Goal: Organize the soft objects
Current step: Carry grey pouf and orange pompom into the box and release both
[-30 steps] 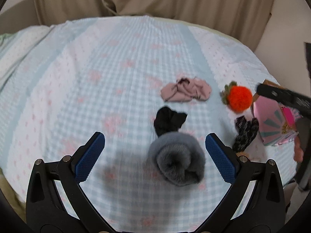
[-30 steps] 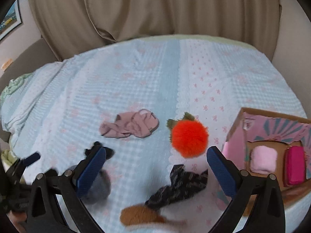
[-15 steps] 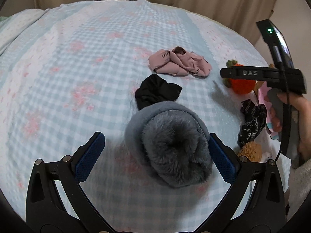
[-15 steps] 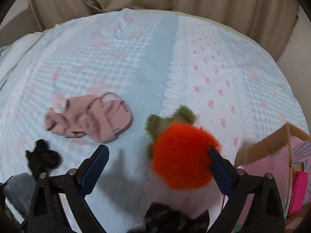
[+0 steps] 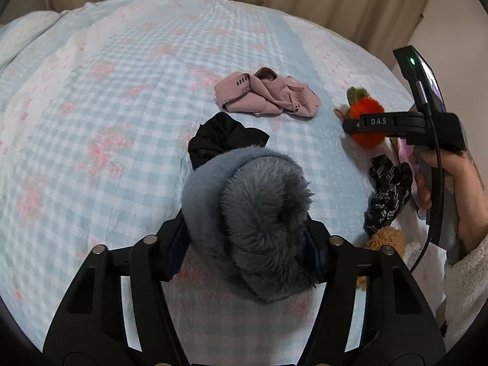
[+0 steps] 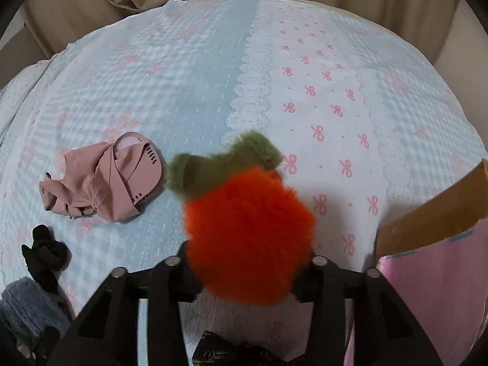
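Note:
My left gripper [image 5: 247, 247] is shut on a rolled grey fuzzy sock [image 5: 253, 216] on the blue checked bedspread [image 5: 106, 106]; its pads are hidden in the fluff. My right gripper [image 6: 247, 262] is shut on an orange plush fruit with a green leaf [image 6: 247, 231]. That gripper also shows in the left wrist view [image 5: 393, 125], above the orange plush [image 5: 364, 108]. The grey sock shows at the lower left of the right wrist view [image 6: 27, 308].
A crumpled pink cloth [image 5: 265, 97] [image 6: 100, 183] and a black cloth [image 5: 222, 140] [image 6: 42, 253] lie mid-bed. A black patterned scrunchie [image 5: 387, 192] and a brown plush [image 5: 384, 239] lie at the right. A pink cardboard box [image 6: 436, 262] stands at the right edge.
Both grippers have moved down onto their objects and closed: the left on the grey sock, the right on the orange plush fruit.

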Tool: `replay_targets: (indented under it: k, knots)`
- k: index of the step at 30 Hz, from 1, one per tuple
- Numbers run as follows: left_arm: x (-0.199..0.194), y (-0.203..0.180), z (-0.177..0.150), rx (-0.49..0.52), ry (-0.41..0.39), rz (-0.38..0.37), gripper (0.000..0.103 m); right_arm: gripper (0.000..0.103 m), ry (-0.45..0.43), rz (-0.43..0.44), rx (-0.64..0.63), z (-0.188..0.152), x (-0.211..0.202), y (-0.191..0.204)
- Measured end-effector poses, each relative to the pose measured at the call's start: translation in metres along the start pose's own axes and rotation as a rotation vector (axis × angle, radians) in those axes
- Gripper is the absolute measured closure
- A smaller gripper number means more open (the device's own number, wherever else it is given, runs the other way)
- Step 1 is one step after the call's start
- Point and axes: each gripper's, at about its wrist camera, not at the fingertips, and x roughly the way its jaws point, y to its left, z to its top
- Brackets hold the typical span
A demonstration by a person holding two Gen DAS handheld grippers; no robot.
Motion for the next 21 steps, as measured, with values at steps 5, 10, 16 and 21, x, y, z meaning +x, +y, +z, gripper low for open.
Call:
replay_targets:
  k: [5, 10, 16, 21]
  knots:
    - [-0.007, 0.002, 0.000, -0.007, -0.004, -0.001, 0.051, 0.067, -0.019, 0.016, 0.011, -0.001, -0.007, 0.002]
    - [-0.019, 0.005, 0.003, -0.007, -0.025, 0.015, 0.051, 0.067, -0.058, 0.029, -0.010, 0.001, -0.026, 0.010]
    - [-0.048, 0.001, 0.014, 0.007, -0.073, 0.036, 0.051, 0.067, -0.111, 0.069, -0.017, 0.002, -0.063, 0.017]
    - [-0.082, -0.016, 0.032, 0.054, -0.128, 0.051, 0.051, 0.067, -0.160, 0.103, -0.021, 0.001, -0.101, 0.018]
